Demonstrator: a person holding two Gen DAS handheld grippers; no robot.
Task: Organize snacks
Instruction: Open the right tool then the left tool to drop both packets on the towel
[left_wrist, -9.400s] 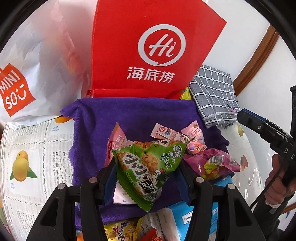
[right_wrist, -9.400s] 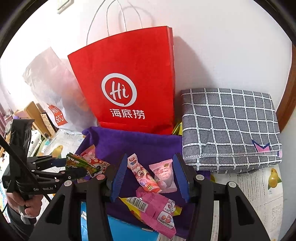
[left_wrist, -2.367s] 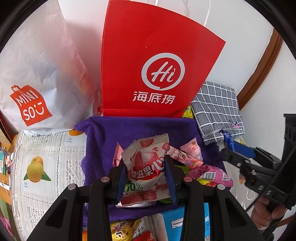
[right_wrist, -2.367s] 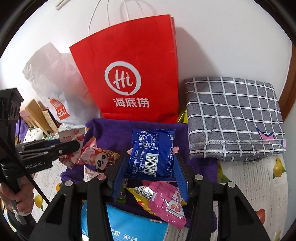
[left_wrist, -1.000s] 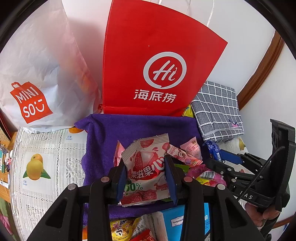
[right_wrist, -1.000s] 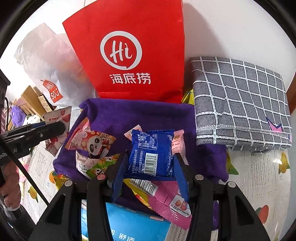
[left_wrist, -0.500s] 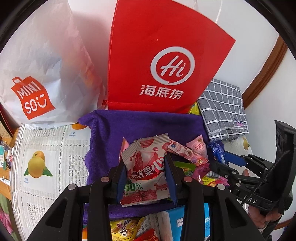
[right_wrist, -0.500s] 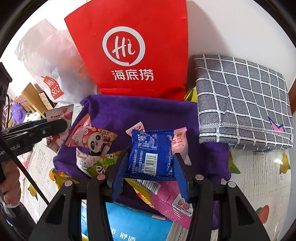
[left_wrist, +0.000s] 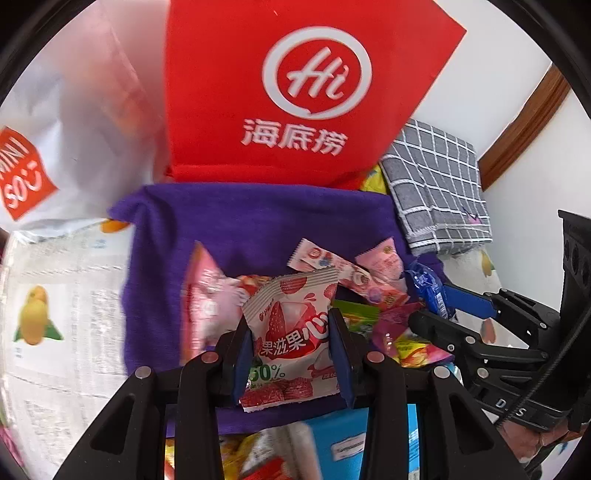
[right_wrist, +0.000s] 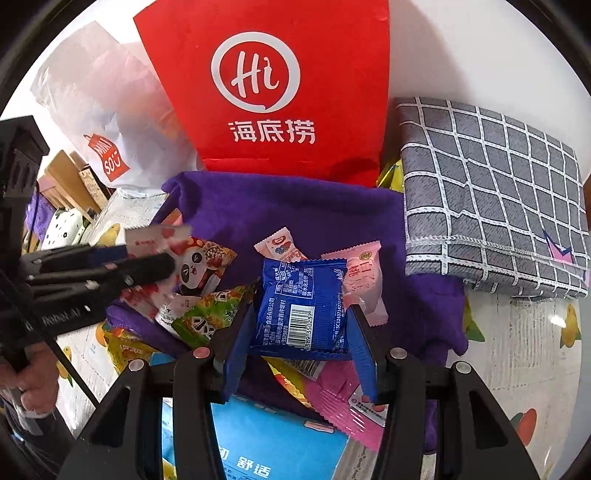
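My left gripper (left_wrist: 291, 334) is shut on a pink-and-white strawberry snack packet (left_wrist: 290, 336) and holds it over the purple cloth (left_wrist: 258, 218). My right gripper (right_wrist: 301, 321) is shut on a blue snack packet (right_wrist: 301, 310) above the same cloth (right_wrist: 314, 210). Several loose snack packets lie on the cloth: a panda packet (right_wrist: 201, 264), a green packet (right_wrist: 212, 312), a pale pink packet (right_wrist: 364, 278) and a long pink wrapper (left_wrist: 343, 271). The right gripper also shows at the right of the left wrist view (left_wrist: 436, 299), and the left gripper at the left of the right wrist view (right_wrist: 147, 258).
A red paper bag (left_wrist: 295, 92) stands behind the cloth against the wall. A white Miniso bag (left_wrist: 66, 140) stands to its left. A folded grey checked cloth (right_wrist: 491, 199) lies at the right. A blue pack (right_wrist: 273, 443) lies at the near edge.
Both grippers have moved forward and lower over the purple cloth, each still holding its packet. The left view is blurred from motion.
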